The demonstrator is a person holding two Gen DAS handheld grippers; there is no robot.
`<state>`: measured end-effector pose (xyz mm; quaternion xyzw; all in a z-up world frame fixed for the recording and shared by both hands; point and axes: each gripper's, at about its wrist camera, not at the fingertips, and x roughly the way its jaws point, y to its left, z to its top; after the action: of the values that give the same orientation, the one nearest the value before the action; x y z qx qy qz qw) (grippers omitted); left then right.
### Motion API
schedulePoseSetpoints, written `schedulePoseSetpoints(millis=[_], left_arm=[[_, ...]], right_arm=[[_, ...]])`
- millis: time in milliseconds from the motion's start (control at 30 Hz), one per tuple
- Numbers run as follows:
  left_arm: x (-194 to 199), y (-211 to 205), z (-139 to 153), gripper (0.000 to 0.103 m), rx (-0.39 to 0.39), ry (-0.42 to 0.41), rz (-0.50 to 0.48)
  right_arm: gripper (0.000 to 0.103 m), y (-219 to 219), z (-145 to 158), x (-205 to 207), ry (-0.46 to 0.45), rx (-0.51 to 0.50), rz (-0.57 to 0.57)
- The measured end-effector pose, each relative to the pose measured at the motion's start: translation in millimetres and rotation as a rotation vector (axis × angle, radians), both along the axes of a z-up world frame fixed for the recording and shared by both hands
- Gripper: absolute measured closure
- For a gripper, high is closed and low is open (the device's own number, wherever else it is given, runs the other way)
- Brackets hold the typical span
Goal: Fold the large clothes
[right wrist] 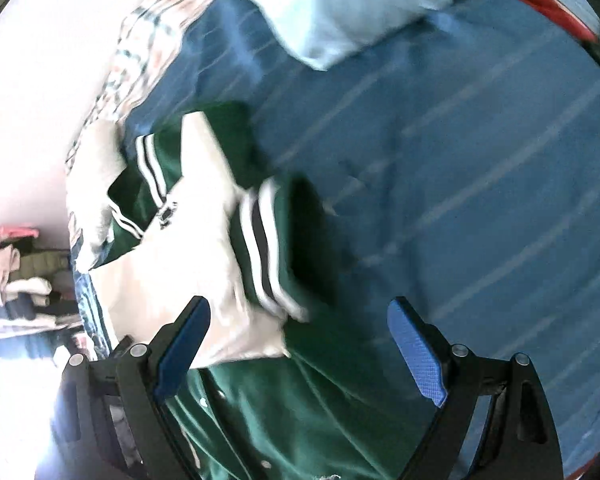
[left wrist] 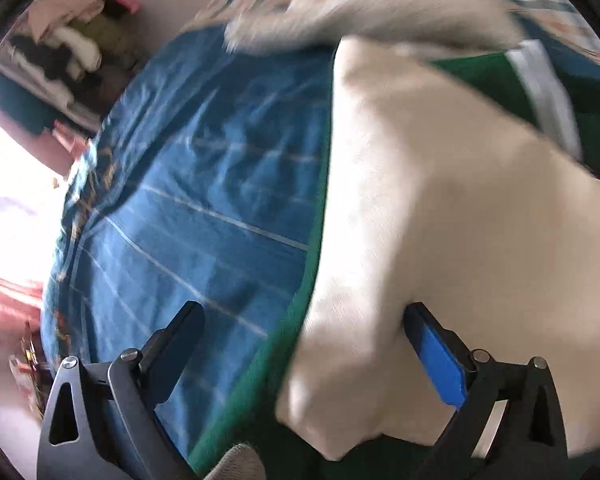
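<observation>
Green jacket (right wrist: 284, 400) with cream sleeves: lies on blue bedspread (right wrist: 480, 200), under both claws. Left gripper (left wrist: 304, 332): jaws apart, straddling its green hem. Right gripper (right wrist: 300, 328): jaws apart, bare bedspread rightward.

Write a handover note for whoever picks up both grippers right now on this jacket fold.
Left gripper: open, nothing clamped, over a cream sleeve.
Right gripper: open, empty, above the jacket.
The green jacket lies on the blue bedsheet, cream sleeves folded over its body, a striped cuff on top.
Done: sleeves brought in.
Left: fold the body, then smooth it.
</observation>
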<state>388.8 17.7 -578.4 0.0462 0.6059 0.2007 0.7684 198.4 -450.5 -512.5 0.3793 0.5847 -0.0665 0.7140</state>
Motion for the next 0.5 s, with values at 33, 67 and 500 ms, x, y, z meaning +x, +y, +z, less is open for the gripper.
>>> schedulePoseSetpoints(millis=[33,67,500], left_arm=[[2,11,-4,0.000,-0.024,-0.001,0.024],[3,19,-7,0.000,-0.051,-0.004,0.047],[-13,12,60,0.000,-0.084,-0.117,-0.011]], right_arm=[[0.012,6,3,10,-0.006,-0.014,0.020],[0.012,9,5,16,-0.012,-0.018,0.031],[0.099,73,-26,61,0.033,-0.131,0.212]])
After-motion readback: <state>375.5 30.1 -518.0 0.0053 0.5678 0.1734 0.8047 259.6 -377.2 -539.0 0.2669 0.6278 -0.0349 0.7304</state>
